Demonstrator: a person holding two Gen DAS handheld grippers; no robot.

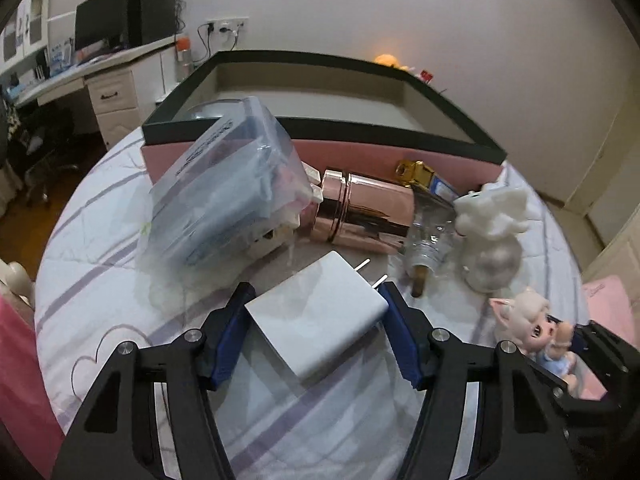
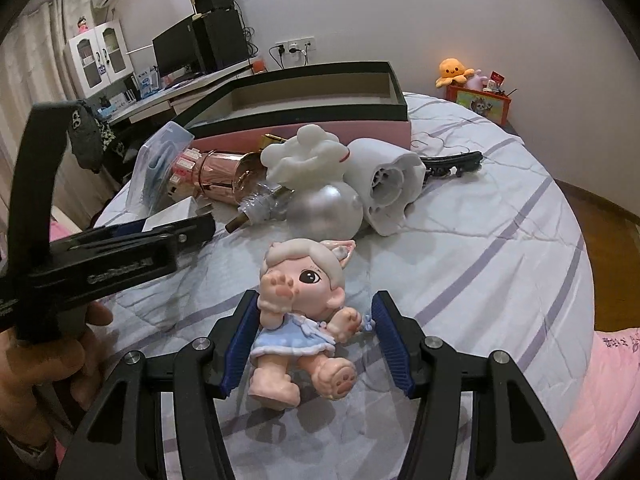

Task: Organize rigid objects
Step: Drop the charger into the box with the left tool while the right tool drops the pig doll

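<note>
My left gripper [image 1: 316, 300] has its blue pads against two opposite corners of a white power adapter [image 1: 320, 316], low in the centre of the left wrist view, its prongs pointing toward the upper right; it is clamped on it. In the right wrist view, my right gripper [image 2: 314, 320] has a pink doll in a blue dress [image 2: 304, 312] between its fingers, low centre: the left pad touches the doll's arm, while the right pad sits just beside its foot, so I cannot tell if it grips. Behind, mid-frame, lie a rose-gold cylinder [image 1: 360, 212], a clear plastic packet [image 1: 224, 192], a white figurine on a pearly ball [image 2: 320, 184] and a white hair dryer [image 2: 384, 188]. Beyond them stands an open dark-rimmed pink box [image 1: 320, 120] on the striped bedsheet [image 2: 500, 248].
</note>
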